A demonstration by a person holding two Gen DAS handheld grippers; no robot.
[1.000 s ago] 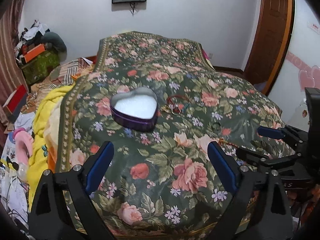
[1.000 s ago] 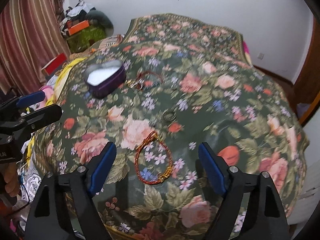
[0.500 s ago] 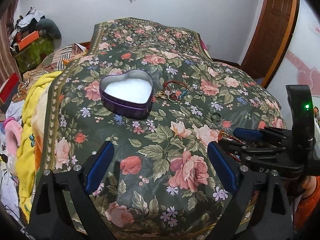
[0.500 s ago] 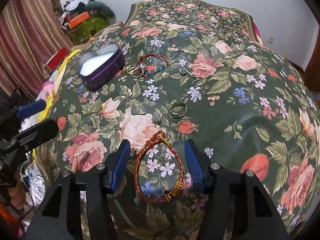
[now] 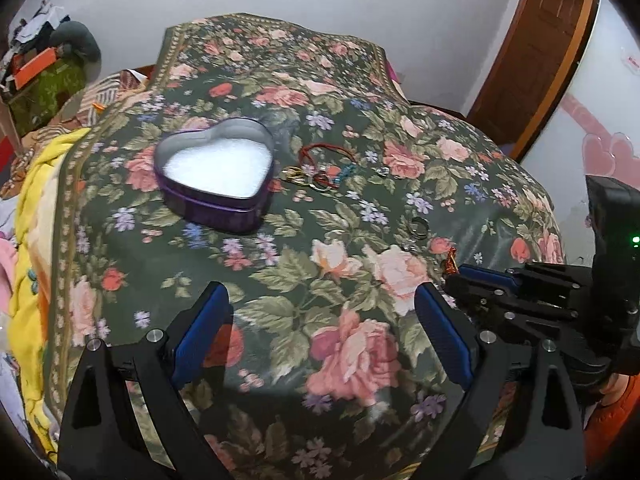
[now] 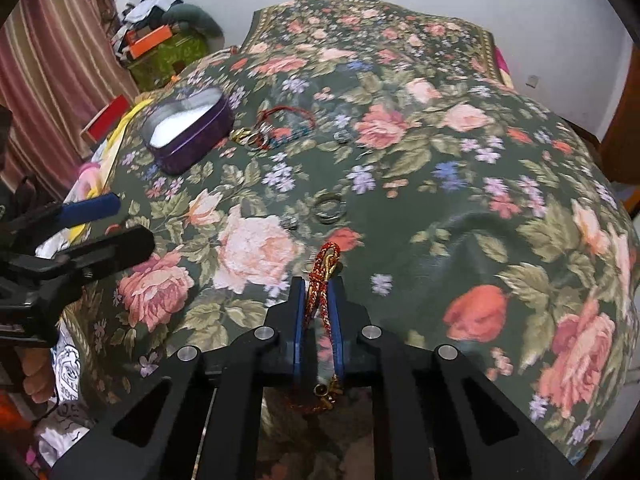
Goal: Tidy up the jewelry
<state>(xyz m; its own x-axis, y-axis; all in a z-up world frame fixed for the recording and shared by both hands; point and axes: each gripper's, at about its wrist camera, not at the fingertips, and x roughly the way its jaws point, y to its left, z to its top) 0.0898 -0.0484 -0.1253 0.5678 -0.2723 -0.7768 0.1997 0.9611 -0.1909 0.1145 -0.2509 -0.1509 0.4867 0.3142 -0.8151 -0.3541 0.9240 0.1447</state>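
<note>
Two right fingers [image 6: 298, 320] pinch one braided bracelet [image 6: 320, 276].

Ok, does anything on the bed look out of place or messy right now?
Nothing is damaged or spilled. The heart tin sits open with only white padding inside, while the jewelry lies loose on the bedspread: a tangle of bracelets and rings beside it, and a ring apart.

A: What is being seen at the centre of the frame?

B: A heart-shaped tin [image 5: 216, 176] is being shown on the floral bedspread [image 5: 280, 272], with tangled bracelets and rings [image 5: 320, 168] just beside it to the right.

A: And lower down?

B: The left gripper [image 5: 320, 328] is being held wide apart at the bottom; at right, the right gripper [image 5: 476, 276] is being pinched on a red-gold cord [image 5: 450, 262].
</note>
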